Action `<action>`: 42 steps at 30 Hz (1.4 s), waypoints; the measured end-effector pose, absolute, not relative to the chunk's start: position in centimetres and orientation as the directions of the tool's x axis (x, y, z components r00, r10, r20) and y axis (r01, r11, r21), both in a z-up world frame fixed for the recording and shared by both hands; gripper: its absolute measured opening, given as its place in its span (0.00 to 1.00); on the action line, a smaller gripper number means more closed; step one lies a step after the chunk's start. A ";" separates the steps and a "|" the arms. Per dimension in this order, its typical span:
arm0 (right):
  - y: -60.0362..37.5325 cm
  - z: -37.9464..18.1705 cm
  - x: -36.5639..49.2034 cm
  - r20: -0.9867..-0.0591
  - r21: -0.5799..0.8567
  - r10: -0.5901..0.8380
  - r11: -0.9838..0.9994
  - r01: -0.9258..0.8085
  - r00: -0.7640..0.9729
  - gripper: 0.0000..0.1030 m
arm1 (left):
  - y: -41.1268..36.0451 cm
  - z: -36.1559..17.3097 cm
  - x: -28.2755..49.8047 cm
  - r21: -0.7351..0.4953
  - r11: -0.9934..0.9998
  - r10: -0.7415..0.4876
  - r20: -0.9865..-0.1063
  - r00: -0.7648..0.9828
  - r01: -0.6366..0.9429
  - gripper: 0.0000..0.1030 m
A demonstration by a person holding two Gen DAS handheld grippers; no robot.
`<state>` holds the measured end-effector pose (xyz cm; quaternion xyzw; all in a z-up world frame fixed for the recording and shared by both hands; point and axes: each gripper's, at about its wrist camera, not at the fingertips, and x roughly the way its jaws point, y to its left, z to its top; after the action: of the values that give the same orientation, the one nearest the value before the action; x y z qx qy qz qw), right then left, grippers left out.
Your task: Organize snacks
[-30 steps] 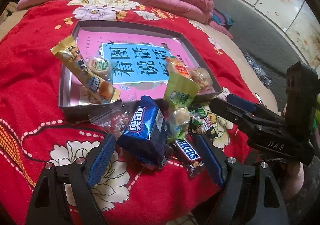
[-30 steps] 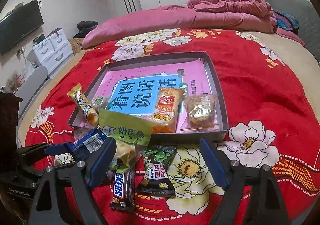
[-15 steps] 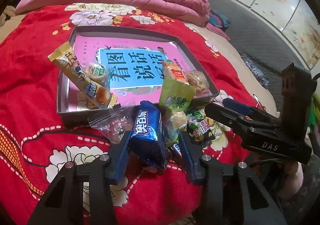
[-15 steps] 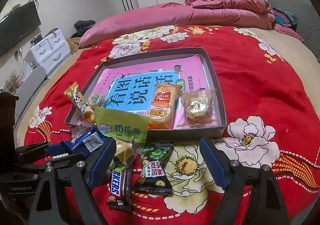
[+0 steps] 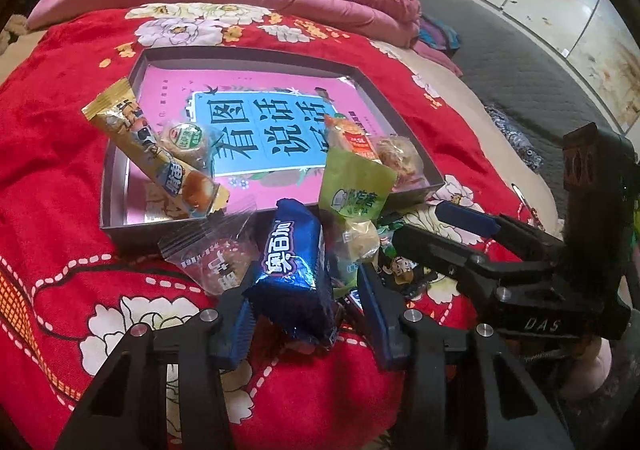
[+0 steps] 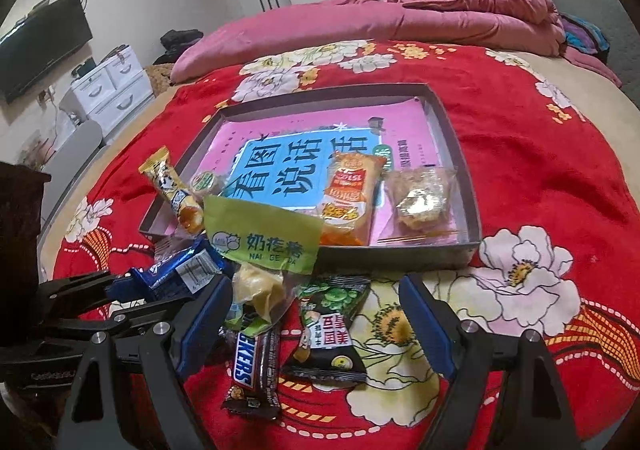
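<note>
On the red floral blanket [image 6: 520,154] sits a shallow grey tray [image 6: 468,166] lined with a pink and blue book cover. Going left to right, a yellow cake bar [image 5: 156,154] leans over the tray's left wall, with a small round pastry [image 5: 185,137] beside it inside. A clear cookie packet [image 5: 216,262] lies just outside the front wall. The left gripper [image 5: 308,314] is clamped on the blue Oreo pack [image 5: 294,270] — both pads pressed to its sides. Next comes the green milk-snack bag [image 6: 264,246], leaning on the tray's front edge and crowding the Oreo pack. Below it lie a Snickers bar [image 6: 252,366] and a dark nut packet [image 6: 328,330], between the fingers of the right gripper [image 6: 312,334], whose fingers stand wide apart, gripping neither. In the tray's right end lie an orange chip bag [image 6: 348,198] and 1 clear-wrapped pastry [image 6: 420,198].
</note>
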<state>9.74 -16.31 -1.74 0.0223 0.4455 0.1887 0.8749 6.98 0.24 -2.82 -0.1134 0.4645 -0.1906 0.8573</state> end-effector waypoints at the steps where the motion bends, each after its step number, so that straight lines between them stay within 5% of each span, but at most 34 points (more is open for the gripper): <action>1: -16.2 -1.8 9.8 -0.774 0.205 0.353 0.925 -0.319 0.525 0.82 | 0.3 -2.9 7.0 -0.371 0.902 -0.431 -0.754 0.496 0.220 0.44; 9: -14.5 -2.7 10.0 -0.797 0.175 0.367 0.900 -0.398 0.479 0.82 | 0.6 -3.6 7.9 -0.391 0.899 -0.436 -0.765 0.474 0.197 0.26; 16: -13.2 -3.6 11.1 -0.812 0.159 0.365 0.889 -0.430 0.456 0.81 | 1.5 -3.4 7.9 -0.425 0.889 -0.452 -0.758 0.470 0.169 0.23; 35: -10.9 -4.9 11.0 -0.812 0.134 0.398 0.839 -0.527 0.427 0.41 | 1.9 -3.8 8.1 -0.450 0.879 -0.468 -0.753 0.462 0.157 0.23; 42: -12.3 -4.0 10.1 -0.791 0.158 0.411 0.852 -0.499 0.452 0.38 | 1.6 -3.5 7.9 -0.444 0.879 -0.471 -0.750 0.465 0.174 0.22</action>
<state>10.08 -12.31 -4.04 -0.0484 0.4497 0.2674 0.8508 7.94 1.58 -3.47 -0.1545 0.4805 -0.1913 0.8418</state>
